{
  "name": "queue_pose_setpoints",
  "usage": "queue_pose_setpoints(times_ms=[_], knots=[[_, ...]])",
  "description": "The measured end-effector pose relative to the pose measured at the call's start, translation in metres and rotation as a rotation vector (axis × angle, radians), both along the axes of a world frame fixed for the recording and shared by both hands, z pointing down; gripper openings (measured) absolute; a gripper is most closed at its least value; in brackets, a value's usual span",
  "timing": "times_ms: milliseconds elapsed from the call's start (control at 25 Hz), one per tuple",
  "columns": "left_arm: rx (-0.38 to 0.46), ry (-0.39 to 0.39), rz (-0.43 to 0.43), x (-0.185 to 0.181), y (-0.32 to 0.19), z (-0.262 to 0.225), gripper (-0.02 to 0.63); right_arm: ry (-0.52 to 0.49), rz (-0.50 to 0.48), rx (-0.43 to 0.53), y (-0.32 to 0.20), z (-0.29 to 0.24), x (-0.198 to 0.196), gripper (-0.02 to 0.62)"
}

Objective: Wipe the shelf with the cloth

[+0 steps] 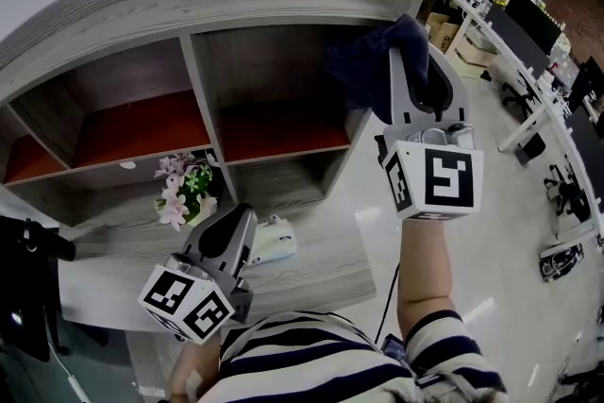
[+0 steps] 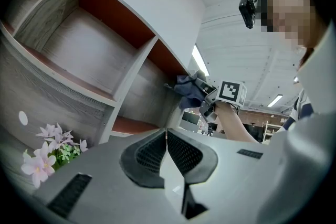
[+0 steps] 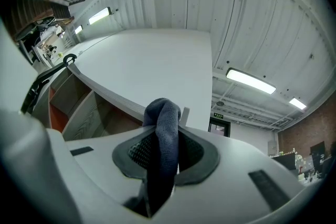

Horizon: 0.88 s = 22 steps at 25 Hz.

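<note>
The grey wooden shelf (image 1: 193,80) has open compartments with red back panels. My right gripper (image 1: 415,61) is raised at the shelf's upper right corner, shut on a dark blue cloth (image 1: 373,61) that hangs in front of the right compartment. In the right gripper view the cloth (image 3: 161,144) is pinched between the pads and sticks up past them. My left gripper (image 1: 226,236) is held low over the desk, shut with nothing in it. From the left gripper view the cloth (image 2: 188,89) and right gripper (image 2: 210,96) show at the shelf's far end.
A pot of pink flowers (image 1: 184,189) and a small white object (image 1: 274,243) sit on the desk (image 1: 321,269) under the shelf. A black device (image 1: 24,283) stands at the left. Office desks with monitors (image 1: 528,24) run along the right.
</note>
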<state>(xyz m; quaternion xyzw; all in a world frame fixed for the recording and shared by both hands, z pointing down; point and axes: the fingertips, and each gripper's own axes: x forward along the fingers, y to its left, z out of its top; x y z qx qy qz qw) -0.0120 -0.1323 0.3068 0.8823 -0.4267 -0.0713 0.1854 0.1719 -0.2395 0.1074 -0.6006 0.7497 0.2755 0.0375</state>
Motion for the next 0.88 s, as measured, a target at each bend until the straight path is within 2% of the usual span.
queue_pose_setpoints(times_ms=[400, 680, 880], knots=[[0.001, 0.005, -0.014, -0.006, 0.004, 0.000, 0.023, -0.058, -0.071, 0.048, 0.038, -0.017, -0.002, 0.086], [0.004, 0.004, -0.016, -0.006, 0.006, -0.001, 0.023, -0.107, -0.059, 0.098, 0.057, -0.029, 0.015, 0.086], [0.002, 0.001, -0.009, -0.004, 0.007, 0.000, 0.023, -0.100, -0.017, 0.125, 0.043, -0.023, 0.021, 0.086]])
